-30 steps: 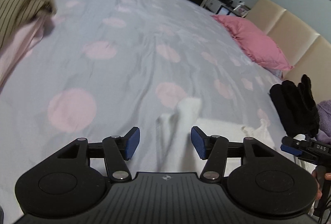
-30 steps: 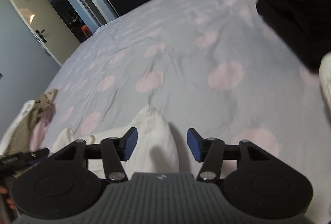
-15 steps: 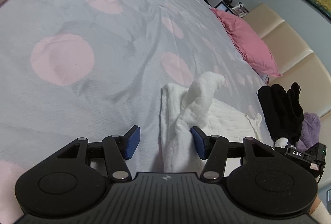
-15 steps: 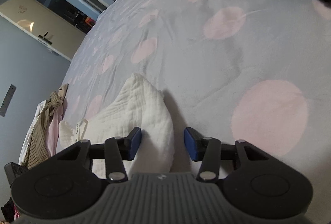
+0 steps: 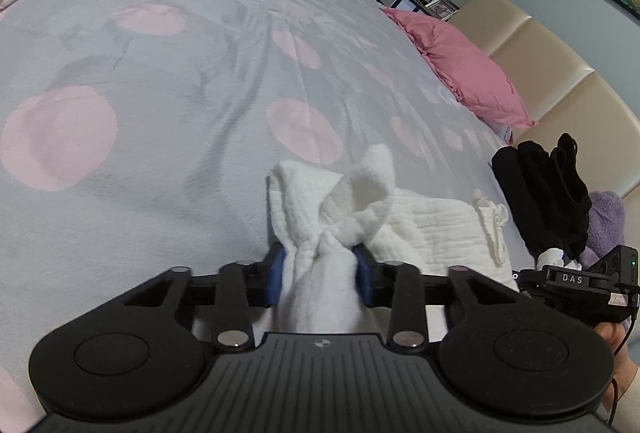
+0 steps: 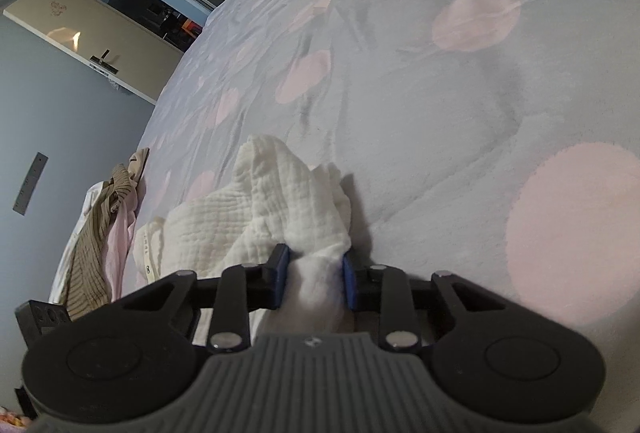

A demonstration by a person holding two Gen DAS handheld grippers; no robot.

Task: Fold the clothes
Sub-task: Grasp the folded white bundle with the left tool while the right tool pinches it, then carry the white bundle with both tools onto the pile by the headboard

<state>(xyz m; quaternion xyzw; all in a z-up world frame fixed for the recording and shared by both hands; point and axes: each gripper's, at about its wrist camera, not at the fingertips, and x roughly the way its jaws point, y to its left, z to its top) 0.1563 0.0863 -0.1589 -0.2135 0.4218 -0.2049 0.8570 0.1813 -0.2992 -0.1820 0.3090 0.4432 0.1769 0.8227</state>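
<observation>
White garment (image 5: 424,221) lies on the bedspread (image 5: 160,121), grey w/ pink dots, near the front edge of both views. Left gripper (image 5: 320,269): jaws closing, blue pads pressing a bunched corner of the cloth from both sides; fabric puffs up in a twisted peak just past the pads. Right gripper (image 6: 314,275): jaws closing too, pads squeezing another bunched corner of the same garment (image 6: 280,193), rest of it crumpled off to the left in that view. In the left wrist view the right gripper's body sits at the right edge, w/ part of a hand behind it. Black clothing (image 5: 548,189) lies just right of the white piece, purple fabric (image 5: 608,225) beside it. Pink pillow (image 5: 460,65) against beige headboard (image 5: 560,73). Striped & pink clothes pile (image 6: 100,229) near bed's far side; door (image 6: 100,37) ajar beyond
</observation>
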